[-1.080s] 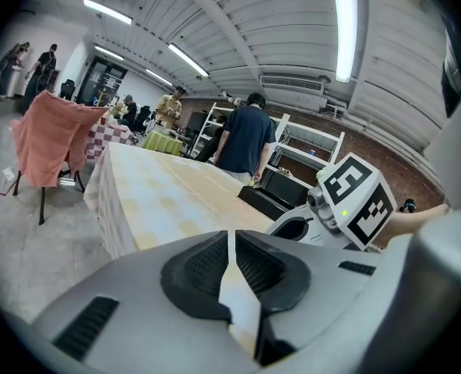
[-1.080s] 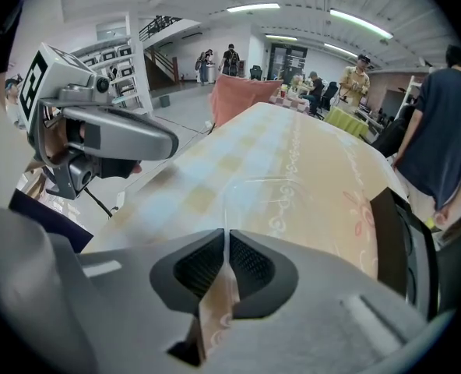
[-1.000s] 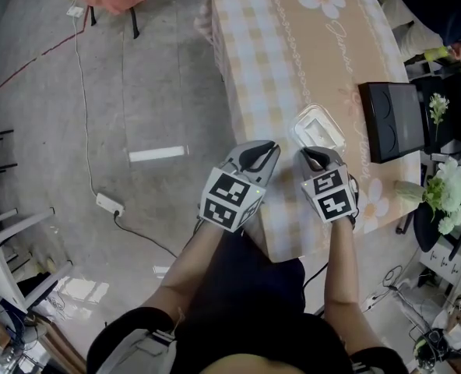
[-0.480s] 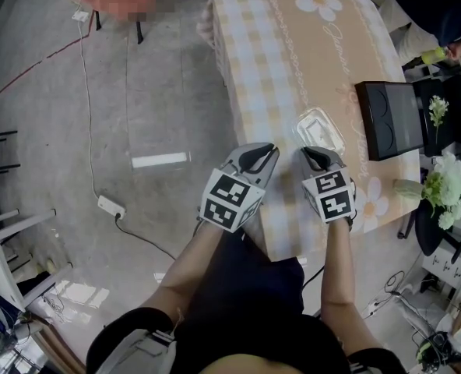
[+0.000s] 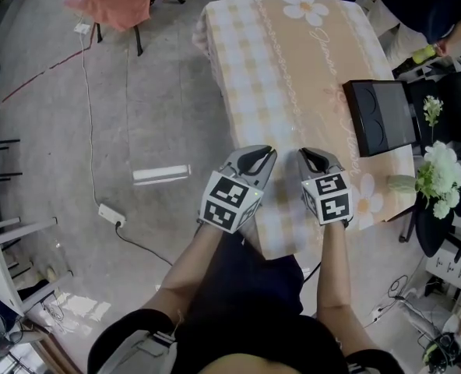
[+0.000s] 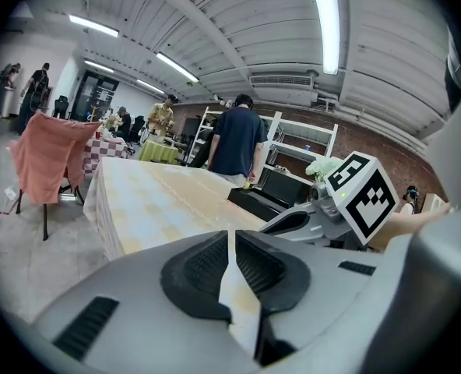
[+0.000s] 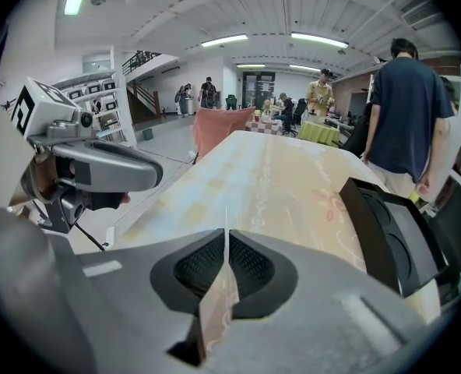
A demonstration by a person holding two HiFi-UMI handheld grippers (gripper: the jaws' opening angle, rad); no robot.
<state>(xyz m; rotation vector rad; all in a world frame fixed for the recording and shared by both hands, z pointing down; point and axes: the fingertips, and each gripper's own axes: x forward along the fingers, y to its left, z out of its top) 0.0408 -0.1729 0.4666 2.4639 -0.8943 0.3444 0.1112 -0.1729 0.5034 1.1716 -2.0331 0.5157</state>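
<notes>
Closed tongs above the table point(image 5: 293, 76)
Jaws of left gripper point(image 5: 258, 160) and right gripper point(image 5: 312, 159) pressed together, empty; black tray point(image 5: 380, 117) at 2 o'clock, flowers point(image 5: 439, 174) at 3.

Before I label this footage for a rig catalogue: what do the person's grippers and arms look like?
The left gripper and right gripper are smooth grey shells with black ribbed pads; each carries a white cube of black square markers. The forearms are bare, no sleeves showing.
</notes>
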